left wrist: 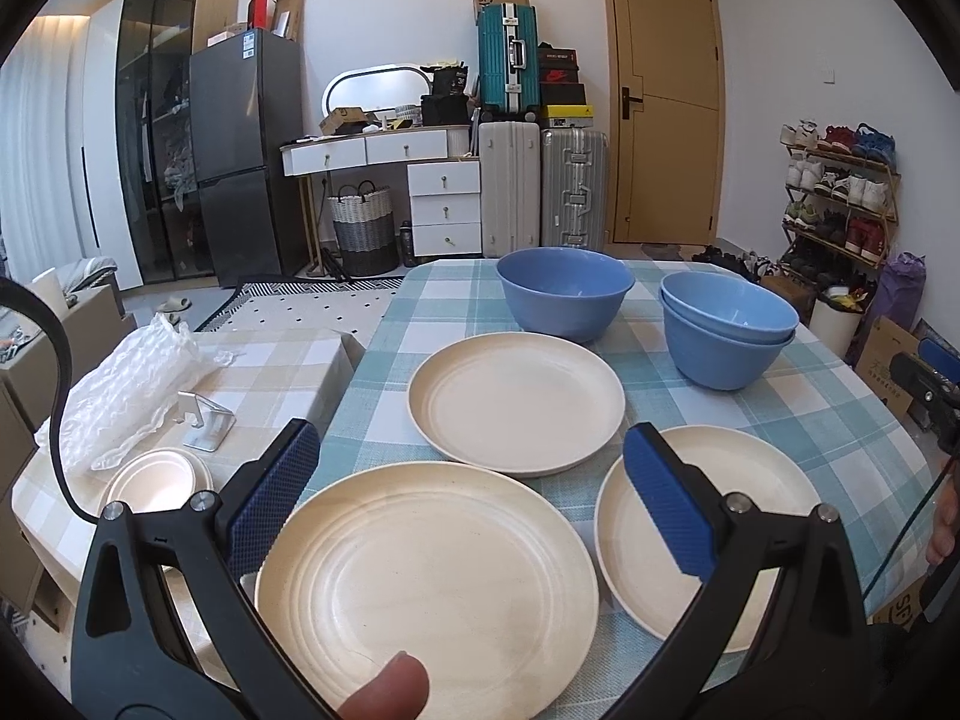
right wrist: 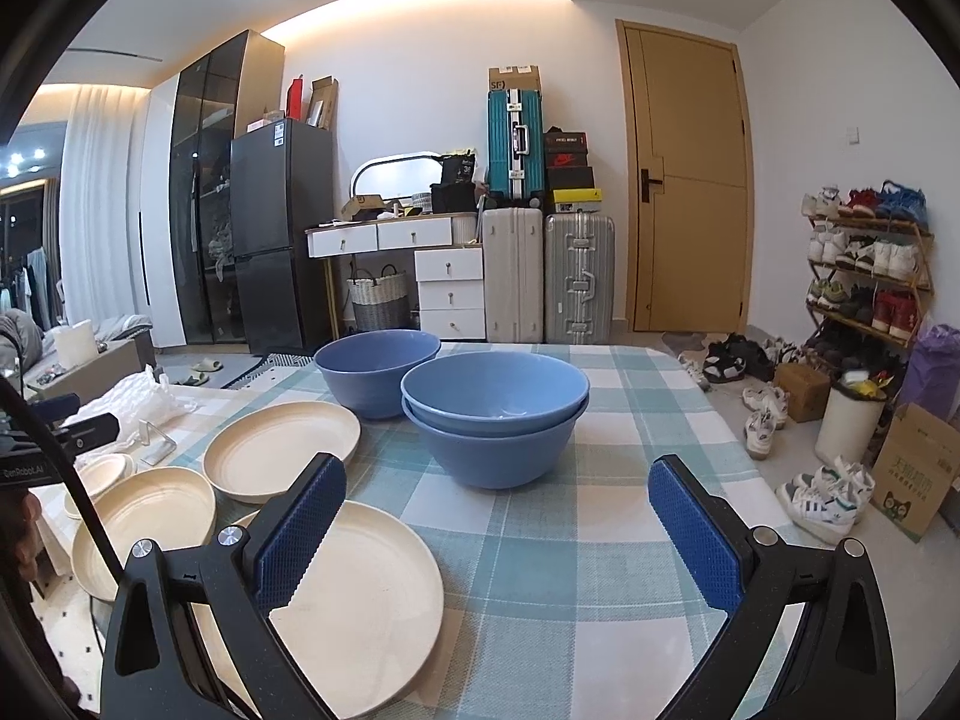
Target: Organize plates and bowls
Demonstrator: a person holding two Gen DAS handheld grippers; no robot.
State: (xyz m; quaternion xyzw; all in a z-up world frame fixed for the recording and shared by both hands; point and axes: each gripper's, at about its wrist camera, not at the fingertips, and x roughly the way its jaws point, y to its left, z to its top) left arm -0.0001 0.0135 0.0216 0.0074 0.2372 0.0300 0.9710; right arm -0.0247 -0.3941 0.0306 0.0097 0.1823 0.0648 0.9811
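Now my left gripper [left wrist: 474, 498] spread wide, empty, near plate [left wrist: 426, 588] directly under and between fingers. My right gripper [right wrist: 498, 528] spread too, stacked bowls [right wrist: 495, 420] straight ahead, apart. Left nearer plates.

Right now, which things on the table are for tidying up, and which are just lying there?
For the job:
three cream plates
single blue bowl
two stacked blue bowls

Just lying about:
bubble wrap
metal phone stand
small white dishes on the side table
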